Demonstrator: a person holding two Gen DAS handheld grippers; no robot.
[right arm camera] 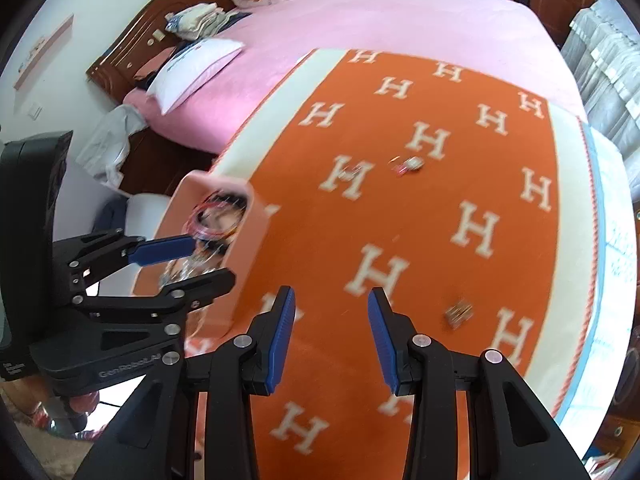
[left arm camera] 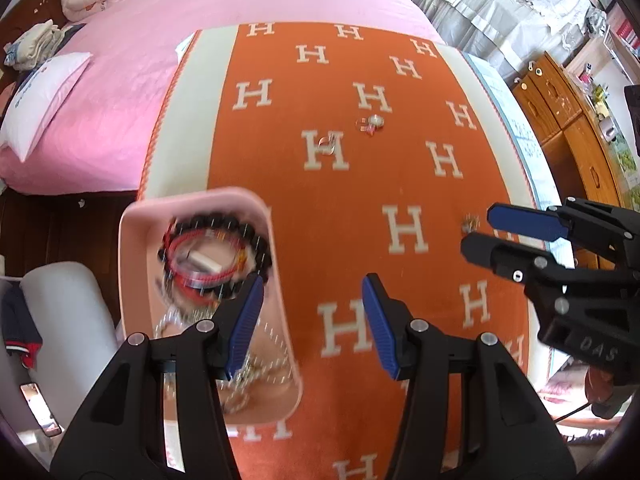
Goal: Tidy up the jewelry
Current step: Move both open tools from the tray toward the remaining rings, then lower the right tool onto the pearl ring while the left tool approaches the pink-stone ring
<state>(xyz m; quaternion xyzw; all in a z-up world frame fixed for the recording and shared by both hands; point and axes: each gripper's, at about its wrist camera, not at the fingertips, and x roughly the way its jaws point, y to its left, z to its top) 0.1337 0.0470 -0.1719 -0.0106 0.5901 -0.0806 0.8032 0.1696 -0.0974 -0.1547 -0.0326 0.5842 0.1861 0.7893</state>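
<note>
Both claws, left claw (left arm camera: 312, 324) and right claw (right arm camera: 332, 336), apart and empty over orange blanket (left arm camera: 360, 200), pink tray (left arm camera: 276, 272) beside.

pink bed (right arm camera: 400, 12) | brown headboard (right arm camera: 132, 36) | wooden cabinet (left arm camera: 576, 128) | daylight

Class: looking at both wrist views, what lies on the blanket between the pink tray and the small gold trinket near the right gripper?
Only bare orange blanket separates pink tray from gold trinket; the left wrist view shows this best.
</note>
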